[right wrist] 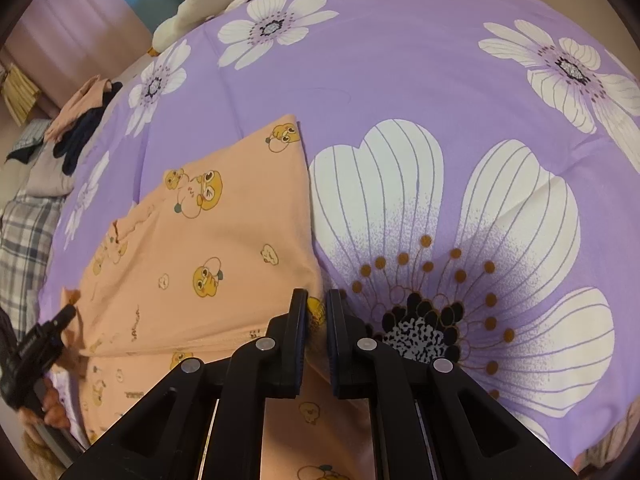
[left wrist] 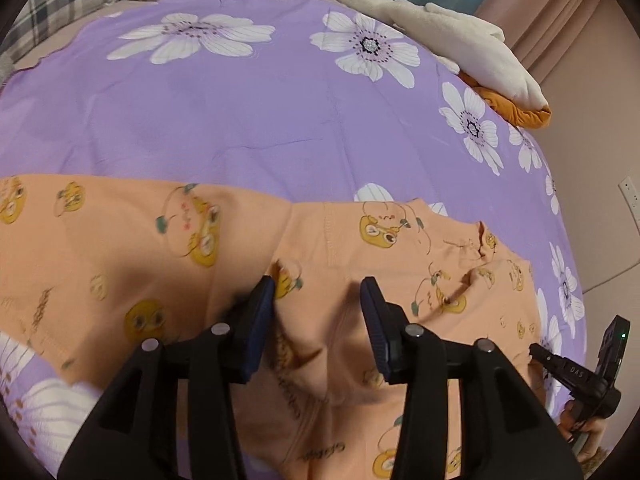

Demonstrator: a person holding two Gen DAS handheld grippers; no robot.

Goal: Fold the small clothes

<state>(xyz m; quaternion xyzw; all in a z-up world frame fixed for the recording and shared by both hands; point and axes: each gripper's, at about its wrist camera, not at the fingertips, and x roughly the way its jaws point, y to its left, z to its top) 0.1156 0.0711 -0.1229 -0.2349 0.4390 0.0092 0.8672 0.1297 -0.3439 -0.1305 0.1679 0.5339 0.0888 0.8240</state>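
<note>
I see a peach-orange garment (left wrist: 224, 240) printed all over with small yellow cartoon animals and thin dark scribbled lettering. Under it my view fills with a lilac bedsheet (left wrist: 248, 120) carrying big white flowers with fine purple veins, orange dots and speckled black-and-white centres. At the far edge lies a cream plush toy (left wrist: 460, 36) with mustard-orange parts. A grey-and-white plaid cloth (right wrist: 24, 240) sits off to one side. Both grippers are black with dark blue pads (left wrist: 262, 320).

Matt peach garment (left wrist: 240, 248) — seemingly cotton

A purple flowered bed (left wrist: 248, 120) bears a peach garment (left wrist: 120, 248) and a plush goose (left wrist: 452, 36).
</note>
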